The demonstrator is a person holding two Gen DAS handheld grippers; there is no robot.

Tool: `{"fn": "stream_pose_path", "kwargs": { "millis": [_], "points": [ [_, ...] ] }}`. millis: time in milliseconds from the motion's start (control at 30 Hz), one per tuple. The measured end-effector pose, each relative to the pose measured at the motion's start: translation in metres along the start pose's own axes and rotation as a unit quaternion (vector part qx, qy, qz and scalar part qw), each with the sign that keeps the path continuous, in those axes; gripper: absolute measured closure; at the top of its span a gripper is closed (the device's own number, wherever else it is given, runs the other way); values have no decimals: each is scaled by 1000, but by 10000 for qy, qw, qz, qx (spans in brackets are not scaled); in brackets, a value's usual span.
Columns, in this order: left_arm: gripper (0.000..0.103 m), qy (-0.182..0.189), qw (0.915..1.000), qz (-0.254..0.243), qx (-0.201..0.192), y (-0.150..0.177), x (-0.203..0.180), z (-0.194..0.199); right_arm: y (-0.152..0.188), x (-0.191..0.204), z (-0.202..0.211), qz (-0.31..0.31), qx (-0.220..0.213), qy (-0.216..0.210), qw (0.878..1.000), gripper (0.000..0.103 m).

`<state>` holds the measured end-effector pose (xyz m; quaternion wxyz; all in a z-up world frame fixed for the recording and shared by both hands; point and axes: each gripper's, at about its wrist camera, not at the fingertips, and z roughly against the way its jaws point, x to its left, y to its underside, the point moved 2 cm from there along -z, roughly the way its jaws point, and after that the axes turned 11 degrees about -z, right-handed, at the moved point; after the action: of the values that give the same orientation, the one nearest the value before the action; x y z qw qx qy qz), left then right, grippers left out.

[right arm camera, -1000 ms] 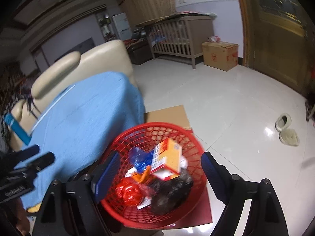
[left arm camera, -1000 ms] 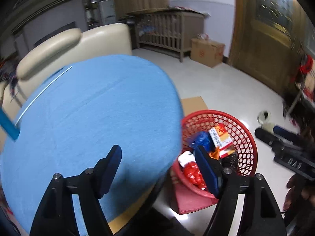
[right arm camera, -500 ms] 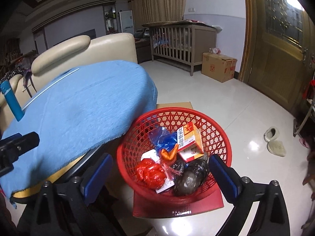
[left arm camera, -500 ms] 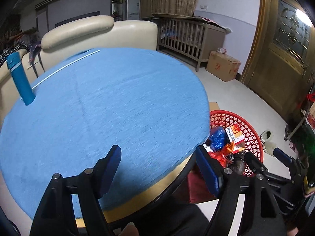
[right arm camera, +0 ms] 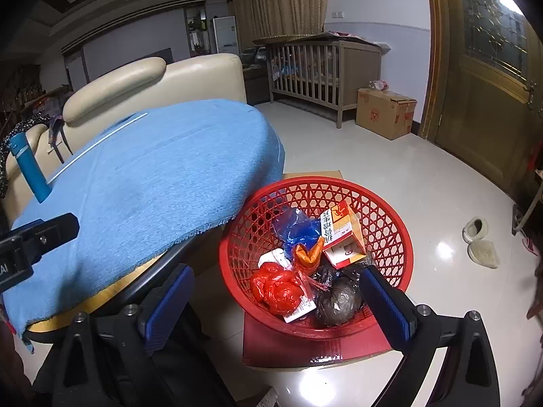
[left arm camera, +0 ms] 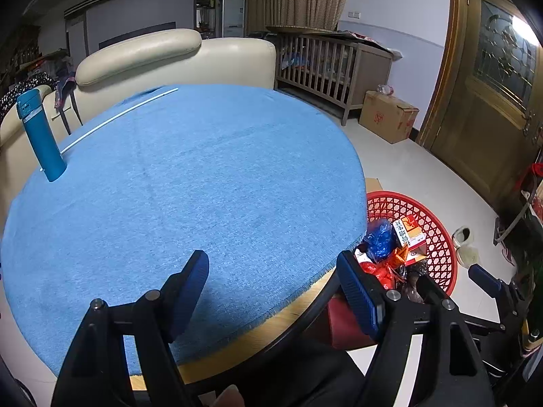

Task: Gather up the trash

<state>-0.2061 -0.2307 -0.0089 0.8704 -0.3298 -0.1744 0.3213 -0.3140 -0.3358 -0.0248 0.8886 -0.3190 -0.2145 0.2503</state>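
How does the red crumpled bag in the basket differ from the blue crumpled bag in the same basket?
The red bag is opaque and packed into a tight ball; the blue bag looks thinner and glossy, with loose folds. The red bag lies near the close rim of the red basket, beside a dark bundle; the blue bag lies further back, next to the orange box. Both are crumpled plastic inside that basket.

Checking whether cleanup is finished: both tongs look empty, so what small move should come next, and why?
Probably sweep the left tongs across the blue tablecloth for a last check. Both the left and the right tongs are open and empty, the wrappers and box already lie in the red basket, and only a blue bottle and a white rod show there.
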Motion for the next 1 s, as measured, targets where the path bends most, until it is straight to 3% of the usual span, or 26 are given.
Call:
{"fn": "stream_pose_path", "kwargs": {
  "millis": [1000],
  "points": [
    [25, 12, 10000, -27, 22, 1, 1, 2, -1, 5, 5, 75, -94, -28, 9999, 4]
  ]
}}
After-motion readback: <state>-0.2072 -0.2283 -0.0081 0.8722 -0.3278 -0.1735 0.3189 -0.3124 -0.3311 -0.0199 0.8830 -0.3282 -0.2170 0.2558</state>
